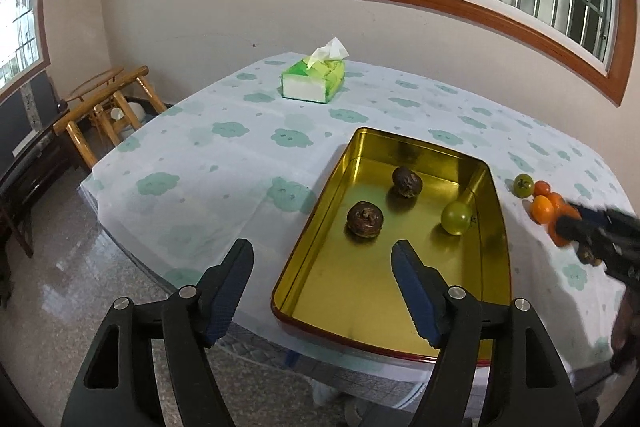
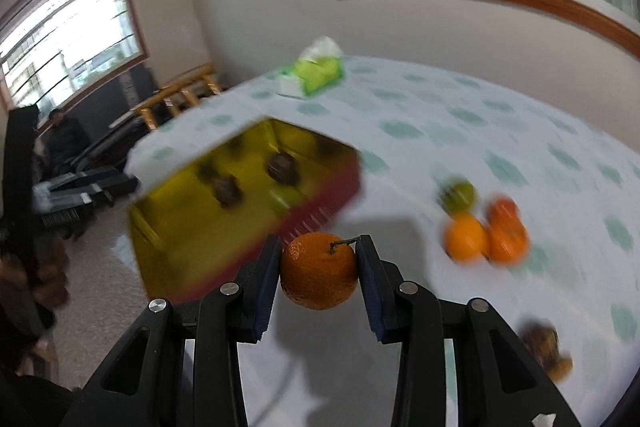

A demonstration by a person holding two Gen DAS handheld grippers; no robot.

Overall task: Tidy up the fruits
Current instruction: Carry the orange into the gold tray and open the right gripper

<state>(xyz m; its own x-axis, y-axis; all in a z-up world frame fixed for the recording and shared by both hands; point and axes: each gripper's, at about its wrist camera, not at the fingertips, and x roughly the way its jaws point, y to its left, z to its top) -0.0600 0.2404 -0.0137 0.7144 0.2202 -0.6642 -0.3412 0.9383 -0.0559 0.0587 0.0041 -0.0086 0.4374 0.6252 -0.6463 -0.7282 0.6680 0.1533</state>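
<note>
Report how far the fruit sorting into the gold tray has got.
Done: two dark brown fruits and one green fruit lie in the gold tray. In hand: the right gripper is shut on an orange; the left gripper is open, nothing between its jaws. Left on the tablecloth: another green fruit, a few oranges and a brown fruit.

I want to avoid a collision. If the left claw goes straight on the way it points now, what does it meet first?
Probably the nearer dark brown fruit in the gold tray. The left claw is open and empty, and that fruit lies just past the gap between its fingertips, though depth is unclear.
</note>
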